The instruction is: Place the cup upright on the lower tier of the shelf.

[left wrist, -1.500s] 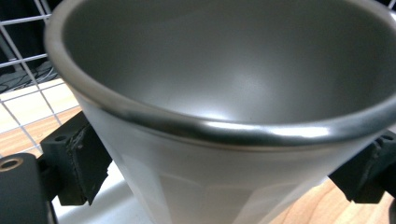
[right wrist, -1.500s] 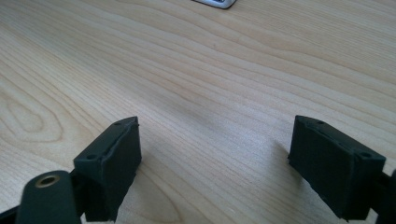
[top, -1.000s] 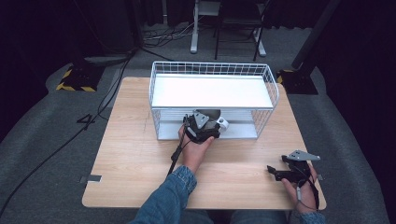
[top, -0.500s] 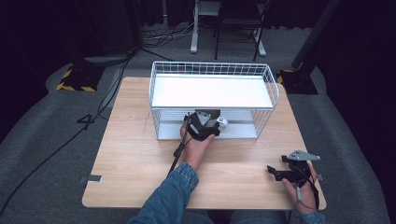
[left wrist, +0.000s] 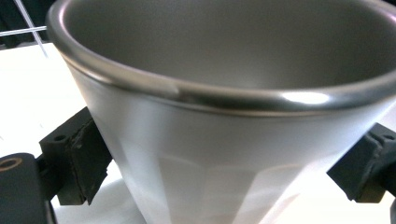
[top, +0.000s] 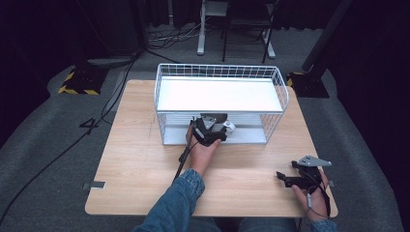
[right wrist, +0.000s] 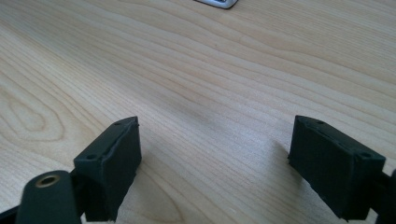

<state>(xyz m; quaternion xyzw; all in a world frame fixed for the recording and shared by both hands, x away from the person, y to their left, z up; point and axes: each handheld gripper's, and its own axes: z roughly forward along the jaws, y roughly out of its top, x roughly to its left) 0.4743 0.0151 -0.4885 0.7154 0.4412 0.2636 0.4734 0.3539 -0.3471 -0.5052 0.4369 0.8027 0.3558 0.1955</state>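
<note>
A shiny metal cup (left wrist: pixel 224 140) stands upright between the jaws of my left gripper (left wrist: pixel 224 163), its rim close to the camera. The black pads (left wrist: pixel 79 158) sit at either side of its tapering wall, shut on it. In the high view the left gripper (top: pixel 215 128) holds the cup (top: pixel 228 126) at the front wall of a white wire basket (top: pixel 220 72). My right gripper (top: pixel 290 178) rests low over the wooden table (top: pixel 135 159) at the front right. Its jaws are wide apart, and bare wood lies between the pads (right wrist: pixel 114 158).
The basket takes up the back middle of the table and has a white floor. A black cable runs from the left gripper down along the forearm. Around the table lie dark floor, cables and chair legs. A corner of the basket's base (right wrist: pixel 217 3) shows ahead of the right gripper.
</note>
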